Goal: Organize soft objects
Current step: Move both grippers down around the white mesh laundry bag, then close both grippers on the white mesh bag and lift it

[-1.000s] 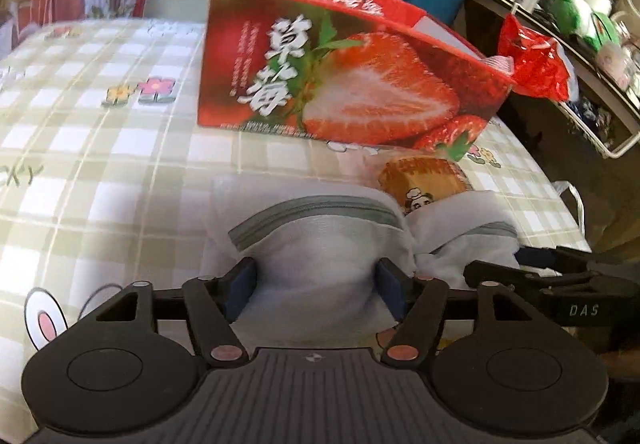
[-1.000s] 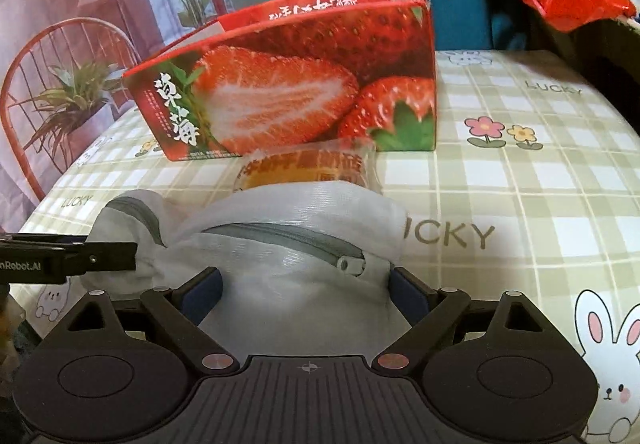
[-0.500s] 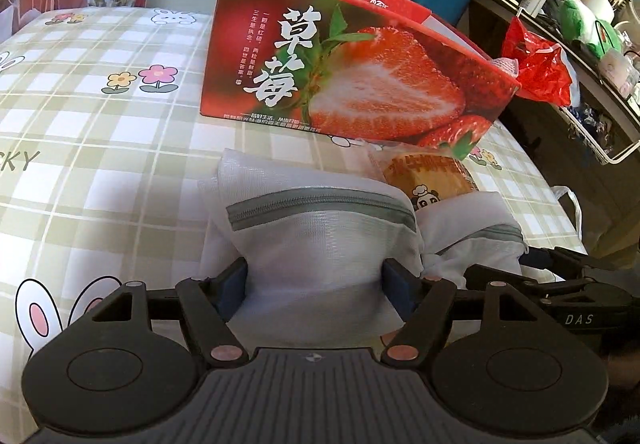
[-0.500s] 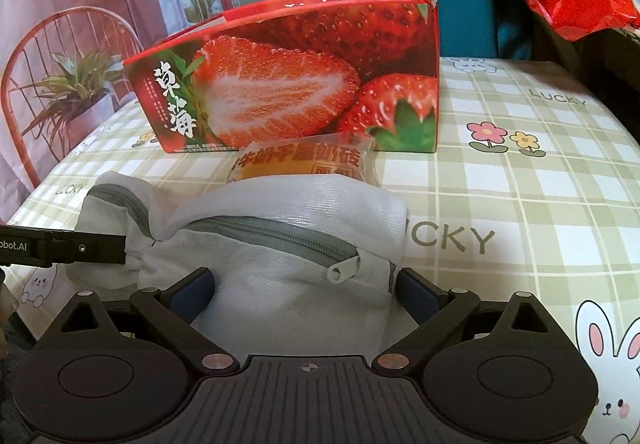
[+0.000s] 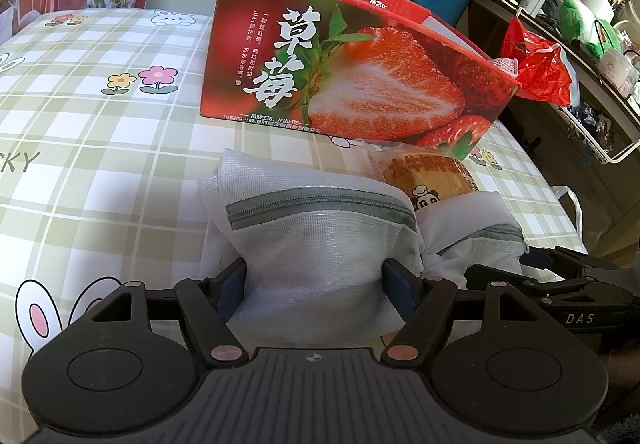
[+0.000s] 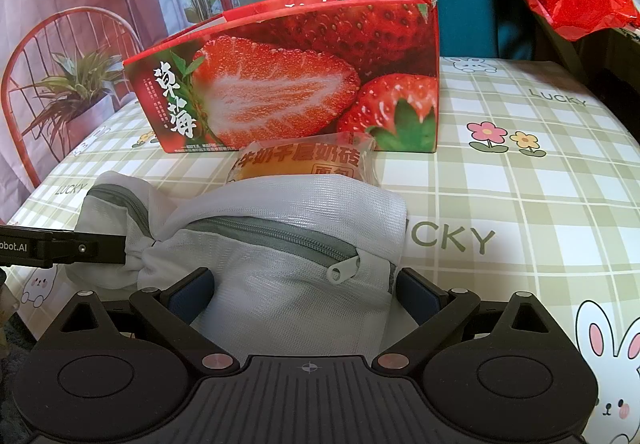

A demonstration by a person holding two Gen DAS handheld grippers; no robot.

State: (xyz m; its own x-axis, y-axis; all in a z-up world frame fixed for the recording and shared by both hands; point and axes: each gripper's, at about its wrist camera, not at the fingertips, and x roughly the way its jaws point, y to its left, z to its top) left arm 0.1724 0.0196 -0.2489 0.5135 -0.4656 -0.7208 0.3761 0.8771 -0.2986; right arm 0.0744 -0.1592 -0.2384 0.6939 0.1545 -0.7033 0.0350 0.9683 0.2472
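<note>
You have the white mesh bag (image 5: 320, 240) bunched between both claws, left gripper (image 5: 316, 284) and right gripper (image 6: 304, 292) each clamped on an end, its long axis crosswise, wrapped bread (image 6: 304, 164) and strawberry box (image 5: 352, 76) at 12 o'clock.

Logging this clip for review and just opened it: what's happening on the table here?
A person holds a pair of tongs in each hand, and both are working one white mesh zipper bag lying on the green checked tablecloth. The left tongs straddle one end of the bag, the right tongs the end with the zipper pull. A wrapped bread snack lies just behind the bag, in front of the open red strawberry-print box. Whether either pair is actually clamped on the mesh is unclear.
</note>
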